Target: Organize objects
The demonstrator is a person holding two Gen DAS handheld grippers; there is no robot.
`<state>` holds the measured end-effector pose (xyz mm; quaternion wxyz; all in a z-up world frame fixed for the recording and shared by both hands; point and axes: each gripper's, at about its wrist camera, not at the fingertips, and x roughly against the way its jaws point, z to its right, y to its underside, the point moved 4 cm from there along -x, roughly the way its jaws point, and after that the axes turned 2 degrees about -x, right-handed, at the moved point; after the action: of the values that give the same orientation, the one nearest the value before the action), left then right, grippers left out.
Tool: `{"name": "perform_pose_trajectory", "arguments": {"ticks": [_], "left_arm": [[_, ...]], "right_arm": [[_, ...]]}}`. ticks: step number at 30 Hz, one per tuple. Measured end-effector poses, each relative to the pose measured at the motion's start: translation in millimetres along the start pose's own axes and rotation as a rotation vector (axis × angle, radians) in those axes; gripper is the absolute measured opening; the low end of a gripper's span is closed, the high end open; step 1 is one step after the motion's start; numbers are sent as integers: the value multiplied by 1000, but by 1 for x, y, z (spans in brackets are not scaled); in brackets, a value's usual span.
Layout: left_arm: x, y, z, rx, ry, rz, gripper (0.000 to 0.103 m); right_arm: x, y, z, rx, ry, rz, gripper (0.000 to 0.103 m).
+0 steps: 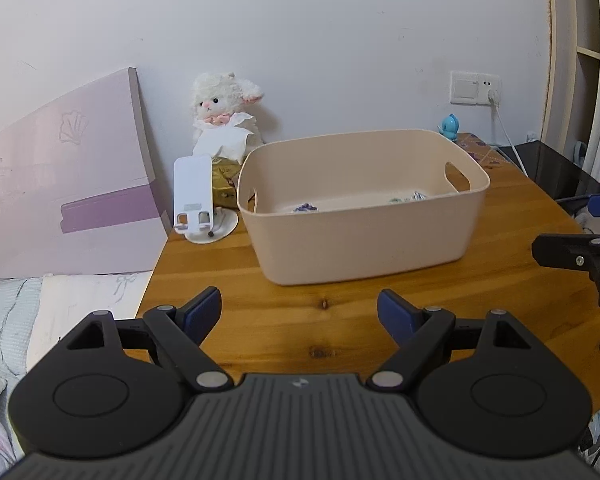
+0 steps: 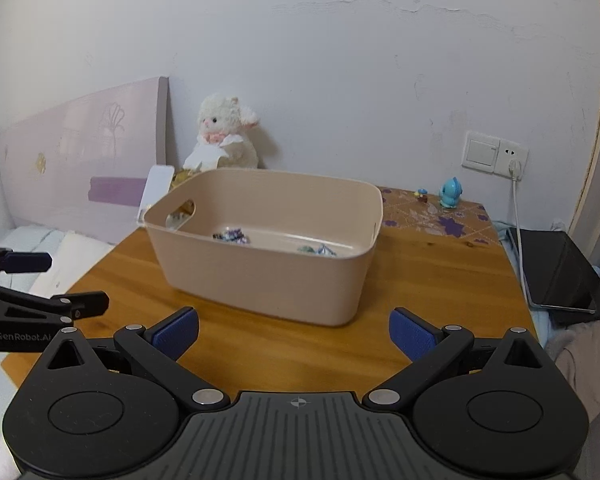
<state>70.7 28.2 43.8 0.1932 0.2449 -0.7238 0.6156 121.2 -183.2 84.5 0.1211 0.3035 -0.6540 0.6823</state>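
Note:
A beige plastic bin (image 1: 364, 236) with handle cut-outs stands on the wooden table (image 1: 300, 332); it also shows in the right wrist view (image 2: 268, 276). Small crumpled patterned items lie on its floor, one purple (image 2: 232, 236) and one greenish (image 2: 318, 250). My left gripper (image 1: 300, 316) is open and empty, low over the table in front of the bin. My right gripper (image 2: 294, 336) is open and empty, also in front of the bin. Each gripper shows at the edge of the other's view.
A plush lamb (image 1: 224, 116), a white phone stand (image 1: 194, 200) and a gold box sit behind the bin at left. A blue figurine (image 2: 450, 194) stands back right by a wall socket (image 2: 496, 154). A black tablet (image 2: 556, 272) lies right; a bed lies left.

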Motion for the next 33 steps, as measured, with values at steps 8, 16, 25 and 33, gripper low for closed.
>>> {"name": "perform_pose_trajectory", "arguments": {"ticks": [8, 16, 25, 33], "left_arm": [[18, 18, 3, 14, -2, -2, 86], [31, 29, 11, 25, -3, 1, 86], [43, 37, 22, 32, 27, 5, 86], [48, 40, 25, 50, 27, 0, 86]], "right_arm": [[15, 23, 2, -27, -32, -34, 103], [23, 39, 4, -62, -41, -58, 103], [30, 43, 0, -45, -43, -65, 103], [32, 44, 1, -36, -32, -71, 103]]}}
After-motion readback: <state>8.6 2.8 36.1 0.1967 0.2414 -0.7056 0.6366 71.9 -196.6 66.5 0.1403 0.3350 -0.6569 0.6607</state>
